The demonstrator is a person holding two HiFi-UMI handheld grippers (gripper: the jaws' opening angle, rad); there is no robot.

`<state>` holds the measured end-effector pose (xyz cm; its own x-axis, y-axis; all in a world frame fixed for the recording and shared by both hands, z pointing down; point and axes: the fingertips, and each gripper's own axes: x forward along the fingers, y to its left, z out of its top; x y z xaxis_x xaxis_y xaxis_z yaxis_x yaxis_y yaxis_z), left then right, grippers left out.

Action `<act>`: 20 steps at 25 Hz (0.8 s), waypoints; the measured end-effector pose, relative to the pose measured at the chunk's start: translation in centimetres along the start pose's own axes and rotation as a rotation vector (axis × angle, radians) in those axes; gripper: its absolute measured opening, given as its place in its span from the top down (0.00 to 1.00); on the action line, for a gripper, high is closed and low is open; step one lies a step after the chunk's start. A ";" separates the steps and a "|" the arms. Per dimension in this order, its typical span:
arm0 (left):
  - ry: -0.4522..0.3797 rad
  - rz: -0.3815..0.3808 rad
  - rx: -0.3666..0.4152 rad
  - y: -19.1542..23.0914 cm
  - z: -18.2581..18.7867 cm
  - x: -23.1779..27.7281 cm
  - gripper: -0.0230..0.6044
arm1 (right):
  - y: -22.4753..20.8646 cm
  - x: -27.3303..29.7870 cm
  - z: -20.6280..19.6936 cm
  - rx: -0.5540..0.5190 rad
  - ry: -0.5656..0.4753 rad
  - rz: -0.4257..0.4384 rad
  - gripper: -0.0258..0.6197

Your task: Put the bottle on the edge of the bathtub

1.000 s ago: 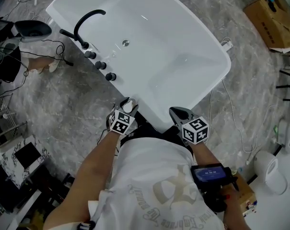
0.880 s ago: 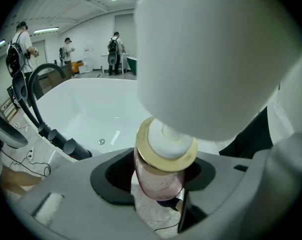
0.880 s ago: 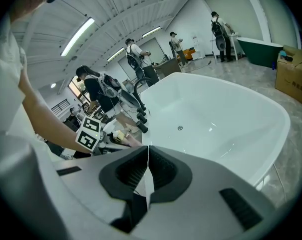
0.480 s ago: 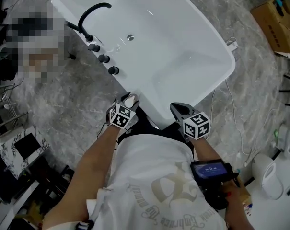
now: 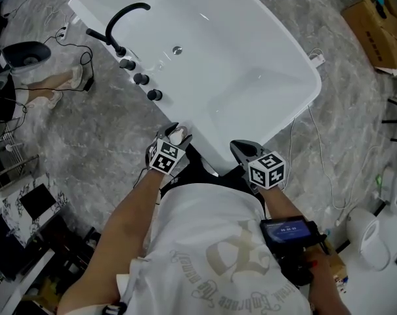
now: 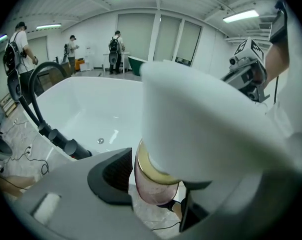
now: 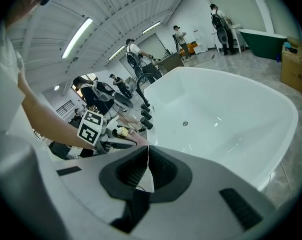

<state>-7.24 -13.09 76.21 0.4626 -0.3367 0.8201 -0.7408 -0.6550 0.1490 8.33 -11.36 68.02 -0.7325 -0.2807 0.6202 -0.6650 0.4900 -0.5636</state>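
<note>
A grey marbled floor [image 5: 106, 143] runs underfoot. An open cardboard box [image 5: 382, 35] sits off at the upper right. Far back, several people [image 6: 114, 46] stand about near a dark green tub [image 7: 263, 36], under long strip lights [image 6: 243, 15].

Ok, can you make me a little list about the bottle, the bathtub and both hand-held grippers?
bathtub: white, with a black faucet and three black knobs on one rim
bottle: pinkish, gold ring, white cap, at the bathtub's near rim; resting there or not, cannot tell
left hand-held gripper: jaws have just been opening, bottle between them, not gripped
right hand-held gripper: shut, empty
</note>
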 end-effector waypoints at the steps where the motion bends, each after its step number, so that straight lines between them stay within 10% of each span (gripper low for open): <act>1: -0.003 0.002 0.001 0.0 -0.1 -0.2 0.54 | 0.2 -0.1 -0.1 -0.002 -0.001 -0.002 0.95; 20: -0.105 0.036 -0.026 0.3 0.4 -2.1 0.53 | -0.1 -1.2 -1.3 -0.029 -0.018 -0.049 0.95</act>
<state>-8.20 -12.85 74.30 0.4830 -0.4292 0.7632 -0.7696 -0.6238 0.1362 9.49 -9.96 68.05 -0.7020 -0.3195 0.6365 -0.6957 0.4989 -0.5168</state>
